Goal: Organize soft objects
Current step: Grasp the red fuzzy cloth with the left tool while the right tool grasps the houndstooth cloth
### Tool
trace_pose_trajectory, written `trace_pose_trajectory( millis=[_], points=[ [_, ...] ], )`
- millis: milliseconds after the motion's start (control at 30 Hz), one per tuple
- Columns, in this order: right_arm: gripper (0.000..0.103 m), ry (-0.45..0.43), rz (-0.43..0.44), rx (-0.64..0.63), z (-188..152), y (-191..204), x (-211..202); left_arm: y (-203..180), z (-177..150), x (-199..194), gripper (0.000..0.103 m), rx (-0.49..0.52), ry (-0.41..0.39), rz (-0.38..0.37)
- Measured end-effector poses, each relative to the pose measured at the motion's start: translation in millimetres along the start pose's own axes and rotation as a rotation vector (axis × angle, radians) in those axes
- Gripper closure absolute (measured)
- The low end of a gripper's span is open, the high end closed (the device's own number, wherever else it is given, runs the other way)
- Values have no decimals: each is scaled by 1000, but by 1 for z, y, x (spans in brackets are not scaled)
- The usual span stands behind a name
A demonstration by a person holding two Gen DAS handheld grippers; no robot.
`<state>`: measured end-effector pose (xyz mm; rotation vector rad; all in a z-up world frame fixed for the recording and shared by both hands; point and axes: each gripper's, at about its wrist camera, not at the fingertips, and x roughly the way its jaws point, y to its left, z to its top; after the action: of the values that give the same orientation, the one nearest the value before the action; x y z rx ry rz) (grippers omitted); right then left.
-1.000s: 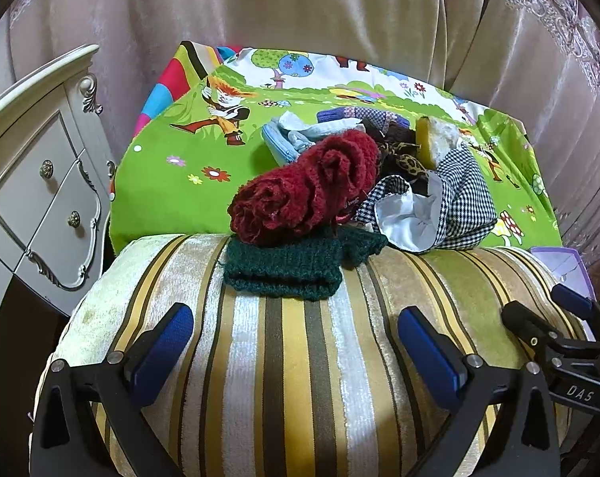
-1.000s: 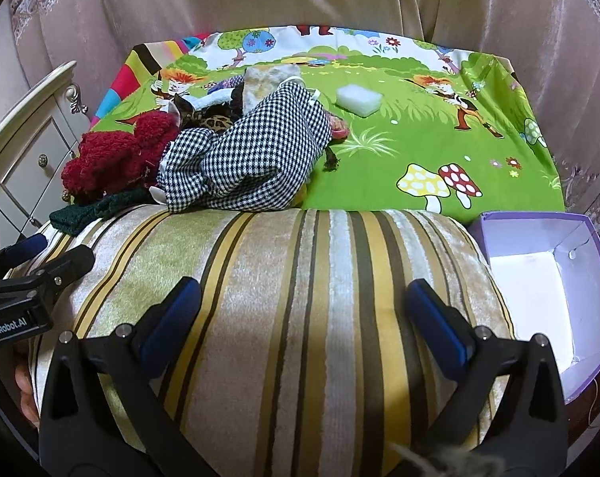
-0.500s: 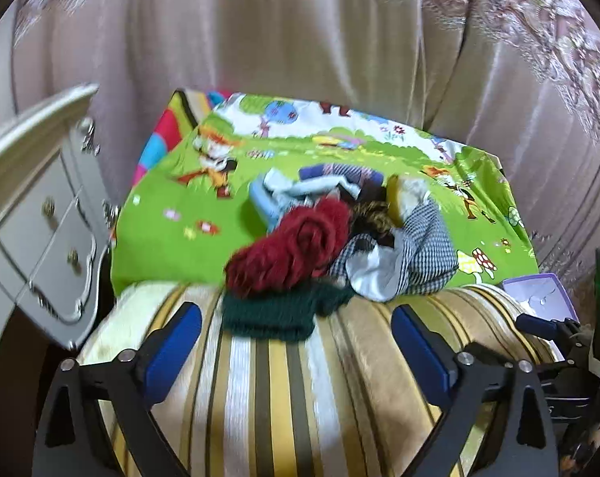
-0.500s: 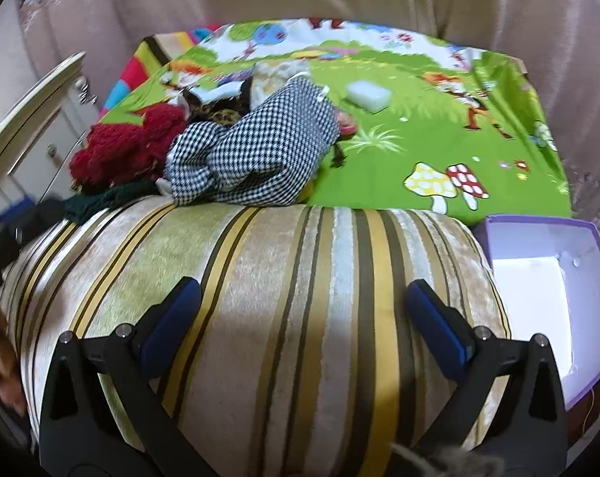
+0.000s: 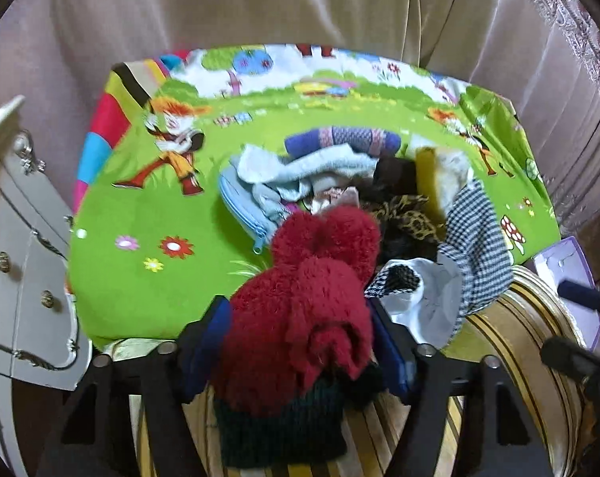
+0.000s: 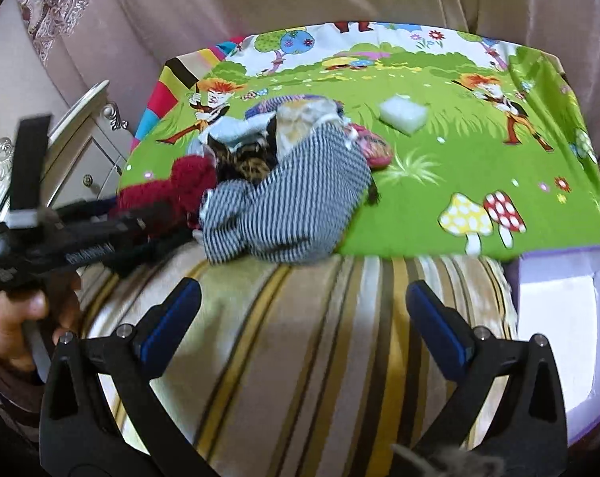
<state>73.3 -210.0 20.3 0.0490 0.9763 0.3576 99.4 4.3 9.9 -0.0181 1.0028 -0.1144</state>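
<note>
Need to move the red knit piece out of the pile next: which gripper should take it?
Left. The left gripper already straddles the red knit piece, its jaws just closing on it. The right gripper hangs open over the striped cushion, beside the purple box.

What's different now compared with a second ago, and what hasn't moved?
The left gripper has moved in over the red fuzzy knit, its jaws closing around it. The right gripper stays open over the striped cushion. The checked cloth and purple box lie as before.
</note>
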Motion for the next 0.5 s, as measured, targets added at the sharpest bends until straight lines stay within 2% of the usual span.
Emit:
trace_pose_trajectory(
  millis=[67,133,333,433,500],
  points=[
    [0,6,-6,-22,14,4,11,1,2,5,66,-4,11,-5],
    [1,17,-5,-28,25,6,23,6,2,2,73,-34,-4,-28],
    [29,60,1,-20,46,7,59,17,2,-20,78,-105,-96,-81],
    [53,103,33,-2,45,6,72,21,0,-33,78,-138,-150,-110],
    [65,98,28,0,44,4,73,24,-1,-40,78,-165,-179,-119]
  ],
)
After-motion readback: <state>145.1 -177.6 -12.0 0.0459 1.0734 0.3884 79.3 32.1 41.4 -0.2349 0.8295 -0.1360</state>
